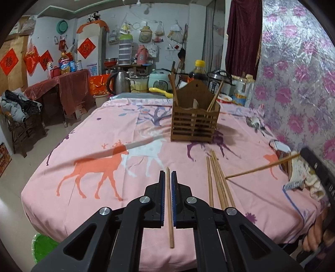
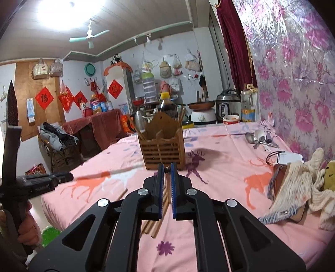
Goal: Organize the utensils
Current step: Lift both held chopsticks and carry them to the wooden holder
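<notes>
Wooden chopstick (image 1: pixel 169 207) sitting pinched in left gripper (image 1: pixel 168 177), another chopstick (image 2: pixel 166 181) clamped in right gripper (image 2: pixel 166 170), slatted holder (image 1: pixel 195 123) waiting straight ahead; thin sticks possibly pivoting, slipping, missing compartments, dropping among loose chopsticks (image 1: pixel 218 184) just right.

Bright ceiling lamp (image 2: pixel 60 12) glares overhead; fisheye edges bend and darken, with slight motion blur.

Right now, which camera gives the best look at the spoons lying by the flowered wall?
The right wrist view: the spoons lie in plain sight there, bowls and handles distinct, beyond the wooden holder. The left wrist view shows them smaller and blurrier, near its right edge.
</notes>
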